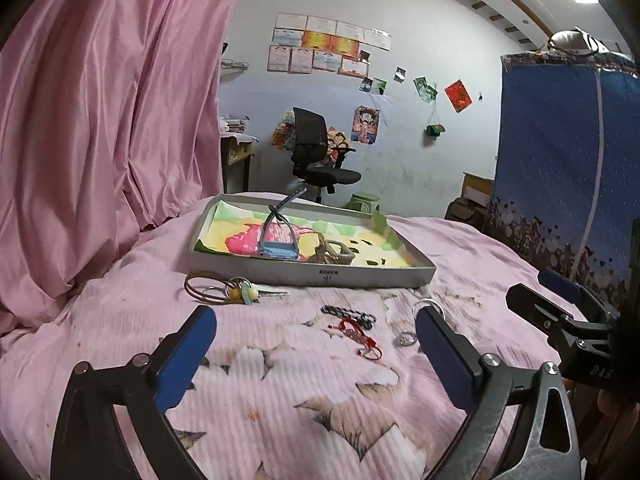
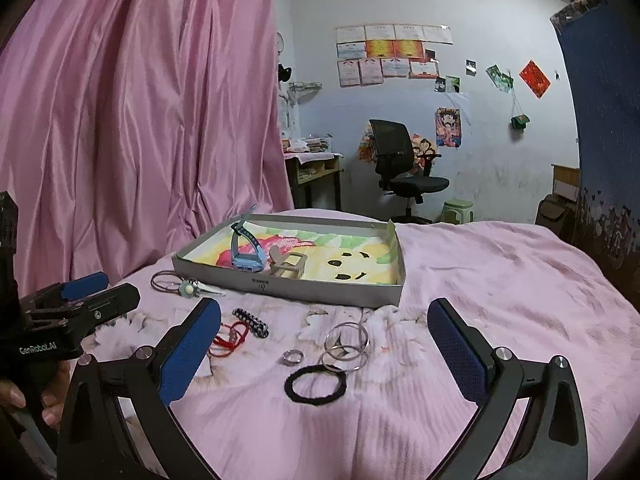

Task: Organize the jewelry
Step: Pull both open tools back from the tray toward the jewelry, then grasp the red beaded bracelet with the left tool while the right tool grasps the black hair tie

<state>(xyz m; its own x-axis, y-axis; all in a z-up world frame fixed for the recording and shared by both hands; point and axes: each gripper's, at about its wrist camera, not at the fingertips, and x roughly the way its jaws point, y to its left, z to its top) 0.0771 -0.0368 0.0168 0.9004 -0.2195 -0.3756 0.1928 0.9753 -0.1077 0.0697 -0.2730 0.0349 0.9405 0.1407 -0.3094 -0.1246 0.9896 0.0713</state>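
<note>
A grey tray (image 1: 312, 274) (image 2: 320, 294) with a colourful liner sits on the pink bed. It holds a blue watch (image 1: 276, 246) (image 2: 246, 258) and a tan watch (image 1: 334, 254) (image 2: 288, 266). On the blanket lie a key ring with bangles (image 1: 224, 290) (image 2: 180, 284), a black braided bracelet (image 1: 348, 314) (image 2: 250, 320), a red cord bracelet (image 1: 358, 336) (image 2: 228, 338), a small ring (image 1: 406, 338) (image 2: 292, 357), silver bangles (image 2: 346, 346) and a black hair tie (image 2: 315, 384). My left gripper (image 1: 316, 340) and right gripper (image 2: 324, 336) are both open and empty above them.
A pink curtain (image 1: 108, 120) hangs at the left. A blue patterned cloth (image 1: 560, 160) hangs at the right. An office chair (image 1: 316, 152), a green stool (image 2: 458, 210) and a desk (image 2: 316, 172) stand beyond the bed.
</note>
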